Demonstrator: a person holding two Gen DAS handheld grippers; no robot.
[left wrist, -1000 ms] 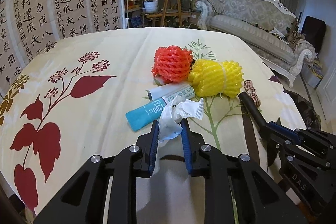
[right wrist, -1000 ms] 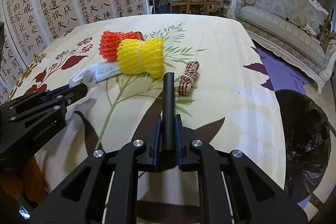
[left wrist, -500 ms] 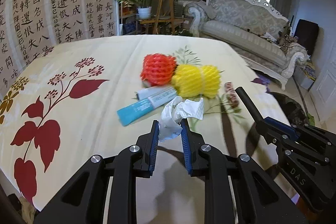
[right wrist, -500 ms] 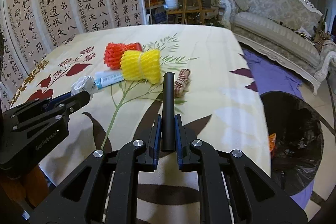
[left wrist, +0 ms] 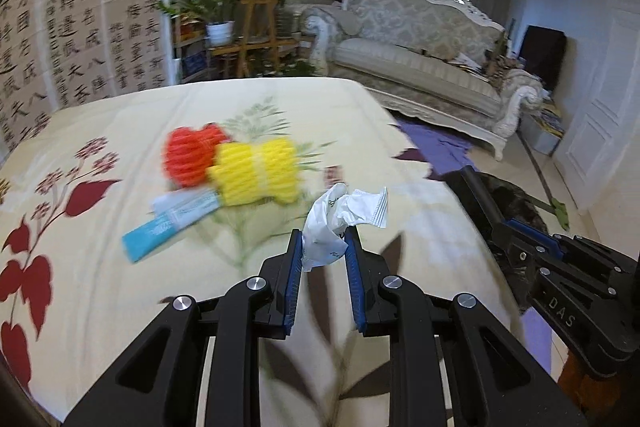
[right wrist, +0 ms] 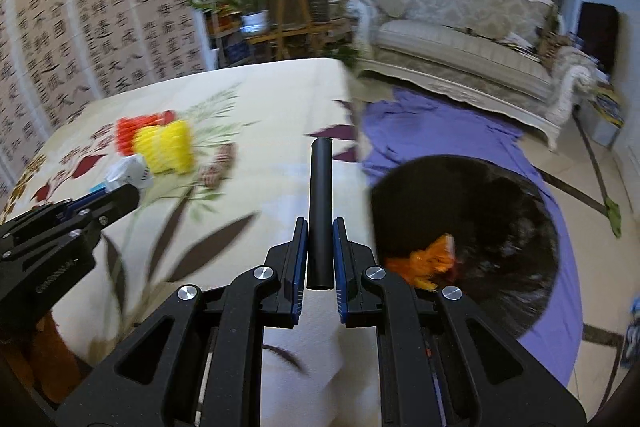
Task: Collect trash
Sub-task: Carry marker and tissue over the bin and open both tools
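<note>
Between my left tongs sits a crinkled, glossy white plastic wrapper; my right tongs pinch a smooth matt black tube. Beyond them lie spongy foam nets on soft printed cloth. Right, a shiny black bin bag.

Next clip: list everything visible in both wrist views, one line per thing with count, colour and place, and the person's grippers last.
Foam fruit nets: two, red and yellow, touching, mid-table.
Packets: blurred, at least a blue one and a pale one, beside the nets.
Checked ribbon: one, red and cream, right of the yellow net.
Crumpled wrapper: one, white, in the left gripper.
Tube: one, black, in the right gripper.
Tablecloth: one, cream with leaf print.
Bin with black liner: one, on the floor right of the table, orange scrap inside.
Sofa: one, cream, behind.
Calligraphy screen: one, left.
Potted plants: several, green, on a wooden stand.
Left gripper: shut on the wrapper.
Right gripper: shut on the tube.
</note>
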